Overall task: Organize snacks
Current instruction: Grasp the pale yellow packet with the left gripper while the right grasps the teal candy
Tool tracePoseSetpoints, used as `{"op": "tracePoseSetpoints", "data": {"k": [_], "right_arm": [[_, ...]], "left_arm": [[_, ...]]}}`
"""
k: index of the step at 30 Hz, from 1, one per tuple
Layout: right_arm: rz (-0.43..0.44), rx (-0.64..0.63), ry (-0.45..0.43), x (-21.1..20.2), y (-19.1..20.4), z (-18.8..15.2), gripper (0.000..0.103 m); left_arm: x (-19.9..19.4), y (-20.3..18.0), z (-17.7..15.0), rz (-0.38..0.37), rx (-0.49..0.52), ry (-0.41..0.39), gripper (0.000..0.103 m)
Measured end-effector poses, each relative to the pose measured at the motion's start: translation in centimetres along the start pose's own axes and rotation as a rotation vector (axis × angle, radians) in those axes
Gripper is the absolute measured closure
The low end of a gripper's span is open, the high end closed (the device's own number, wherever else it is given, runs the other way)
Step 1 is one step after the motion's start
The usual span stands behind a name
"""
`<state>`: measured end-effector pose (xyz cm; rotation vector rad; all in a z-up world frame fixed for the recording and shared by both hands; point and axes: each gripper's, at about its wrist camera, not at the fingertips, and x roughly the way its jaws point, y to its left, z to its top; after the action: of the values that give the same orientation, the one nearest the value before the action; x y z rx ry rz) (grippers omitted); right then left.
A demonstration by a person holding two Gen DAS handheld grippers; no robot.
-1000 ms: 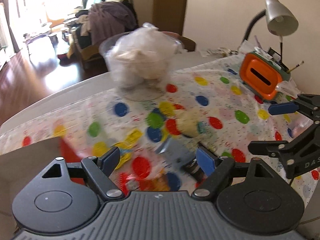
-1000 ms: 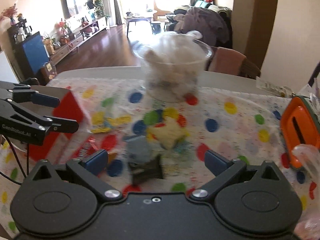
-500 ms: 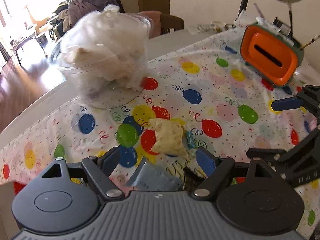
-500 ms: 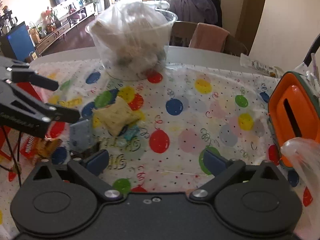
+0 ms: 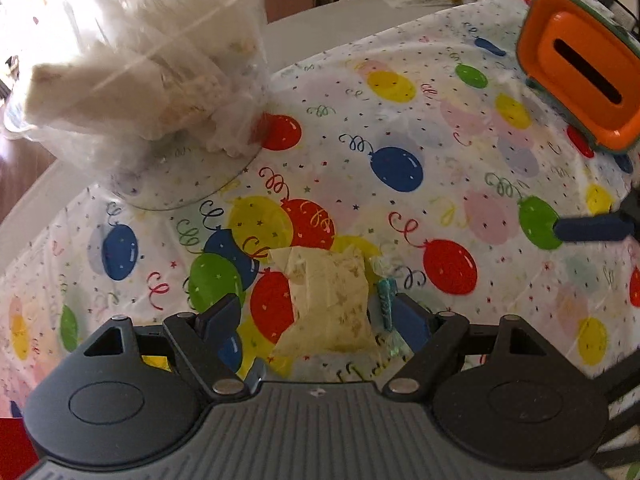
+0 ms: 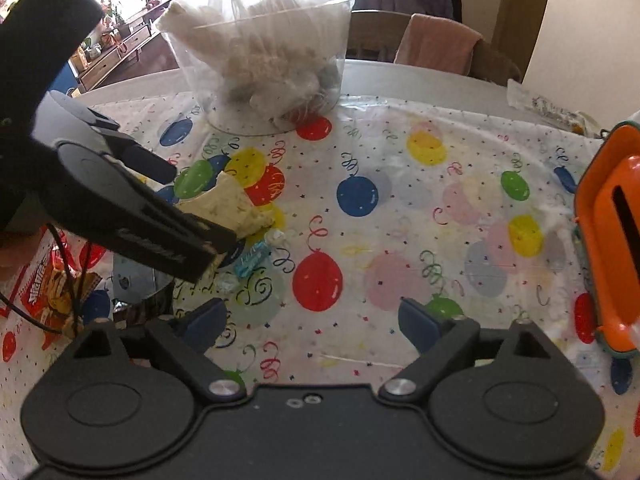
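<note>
A pale yellow snack packet [image 5: 328,304] lies on the balloon-print tablecloth [image 5: 440,168]. My left gripper [image 5: 316,322] is open and straddles it, with neither pad pressing on it. A teal candy [image 5: 386,300] lies by the right pad. In the right wrist view the left gripper [image 6: 196,206] reaches in from the left over the same packet [image 6: 240,204]. My right gripper [image 6: 312,320] hangs over bare cloth, its jaws closing with nothing between them. A clear plastic bowl [image 6: 192,64] of bagged snacks stands at the back.
An orange container [image 6: 608,240] stands at the right edge. A blue-grey packet [image 6: 132,280] and a red snack bag [image 6: 44,292] lie at the left, under the left gripper. A chair with a pink cloth [image 6: 436,44] stands behind the table.
Both grippers have dropped closer to the table. The left one moved forward until the yellow packet lay between its fingers. The right jaws have narrowed a little.
</note>
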<state>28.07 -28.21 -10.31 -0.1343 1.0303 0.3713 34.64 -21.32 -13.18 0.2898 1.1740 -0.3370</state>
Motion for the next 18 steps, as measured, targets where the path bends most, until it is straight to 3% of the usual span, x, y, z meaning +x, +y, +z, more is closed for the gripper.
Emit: {"op": "tracePoseSetpoints", "data": {"k": [5, 10, 12, 18], "right_arm": [[0.033, 0.004, 0.012, 1.4, 0.8, 0.9, 0.017], [0.039, 0.018, 0.030, 3.2, 1.6, 1.7, 0.023], [0.049, 0.021, 0.036, 3.7, 2.0, 1.8, 0.026], [0.051, -0.007, 0.044, 5.1, 3.3, 2.5, 0.040]], "left_arm": [[1.6, 0.5, 0.6, -0.028, -0.043, 0.045, 0.038], [2.4, 0.8, 0.7, -0.055, -0.061, 0.065, 0.048], [2.5, 1.0, 0.5, -0.064, -0.069, 0.067, 0.058], [2.3, 2.4, -0.1, -0.077, -0.118, 0.045, 0.064]]}}
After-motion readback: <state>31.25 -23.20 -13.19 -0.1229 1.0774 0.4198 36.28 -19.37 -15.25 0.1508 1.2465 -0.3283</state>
